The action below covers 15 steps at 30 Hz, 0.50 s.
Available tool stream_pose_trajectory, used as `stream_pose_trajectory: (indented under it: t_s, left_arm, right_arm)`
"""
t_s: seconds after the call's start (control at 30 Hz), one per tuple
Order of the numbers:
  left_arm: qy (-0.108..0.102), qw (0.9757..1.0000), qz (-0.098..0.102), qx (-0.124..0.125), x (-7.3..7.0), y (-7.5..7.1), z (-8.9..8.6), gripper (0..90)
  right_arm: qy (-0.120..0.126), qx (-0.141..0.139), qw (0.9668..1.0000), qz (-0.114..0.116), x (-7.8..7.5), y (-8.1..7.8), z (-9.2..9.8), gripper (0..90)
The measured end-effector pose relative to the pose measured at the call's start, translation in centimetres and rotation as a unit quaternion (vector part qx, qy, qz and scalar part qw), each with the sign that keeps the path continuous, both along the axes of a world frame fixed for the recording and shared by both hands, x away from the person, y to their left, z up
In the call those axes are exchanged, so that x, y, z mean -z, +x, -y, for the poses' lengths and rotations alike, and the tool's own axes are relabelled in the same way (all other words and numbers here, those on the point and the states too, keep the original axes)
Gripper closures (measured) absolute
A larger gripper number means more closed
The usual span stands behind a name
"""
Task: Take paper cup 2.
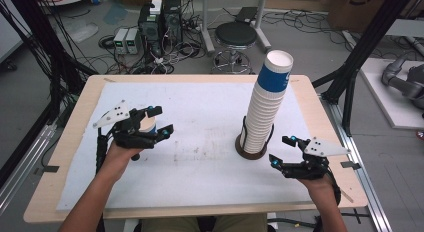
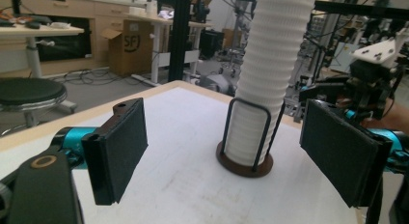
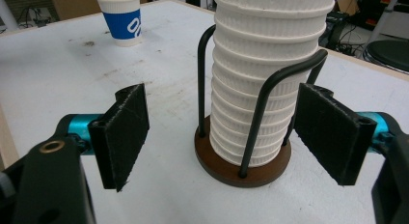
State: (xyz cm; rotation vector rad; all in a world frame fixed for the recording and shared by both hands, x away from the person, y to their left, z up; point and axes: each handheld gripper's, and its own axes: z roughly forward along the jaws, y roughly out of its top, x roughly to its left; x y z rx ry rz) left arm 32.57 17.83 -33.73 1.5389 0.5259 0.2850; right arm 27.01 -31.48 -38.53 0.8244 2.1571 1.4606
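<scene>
1. Left gripper (image 1: 159, 121): the jaws stand wide. In its own view both black pads (image 2: 120, 147) are bare, with nothing between them.
2. Single paper cup (image 1: 148, 124), white with a blue band. From above it shows in the gap between the left gripper's jaws. The right gripper view shows the cup (image 3: 121, 19) standing upright on the white mat (image 1: 200, 167) with nothing touching its sides. I read this as the cup sitting under the spread jaws, clear of the pads.
3. Ahead of the left gripper, well apart from it, stands the tall stack of cups (image 1: 265, 112). Its top cup carries the same blue band. The left gripper view looks straight at the ribbed column (image 2: 270, 64).
4. The stack sits in a holder (image 1: 250, 153), a round brown base with black wire loops rising around the lowest cups. It stands slightly tilted in the high view.
5. Right gripper (image 1: 281, 151): the jaws stand wide and hold nothing. Its pads (image 3: 123, 137) frame the holder (image 3: 241, 171) and the foot of the stack (image 3: 260, 79) in its own view. Both lie just ahead of the jaw tips, near but not touching.
6. The right gripper is low over the mat, just beside the holder on the side toward the person. The single cup is far off past its left jaw.
7. Both forearms enter from the near table edge, one hand on each gripper body.
</scene>
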Motion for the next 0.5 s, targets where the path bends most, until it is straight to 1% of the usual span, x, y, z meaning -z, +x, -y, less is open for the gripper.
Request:
stream_pose_trajectory:
  t_s: [0.13, 0.2, 0.33, 0.47, 0.5]
  left_arm:
    - [-0.003, 0.9999, 0.005, 0.01, -1.6, 0.6, 1.0, 16.9]
    - [0.003, 0.9999, 0.005, 0.015, -2.3, 0.9, 1.5, 16.9]
    - [0.015, 0.9995, 0.002, 0.027, -3.4, 1.6, 2.7, 16.8]
    - [0.016, 0.9991, 0.003, 0.04, -4.7, 2.4, 3.8, 16.8]
    - [0.017, 0.9989, 0.004, 0.043, -5.0, 2.5, 4.1, 16.8]
  right_arm:
    - [0.003, 0.0, 1.0, -0.002, -0.1, -0.1, 0.0, 20.8]
    - [0.003, 0.0, 1.0, 0.001, -0.1, -0.1, 0.1, 20.8]
    - [0.004, 0.002, 1.0, -0.003, -0.1, -0.1, 0.2, 20.8]
    - [0.004, 0.001, 1.0, -0.004, -0.1, -0.1, 0.2, 20.8]
    - [0.003, 0.001, 1.0, -0.001, -0.1, -0.1, 0.2, 20.8]
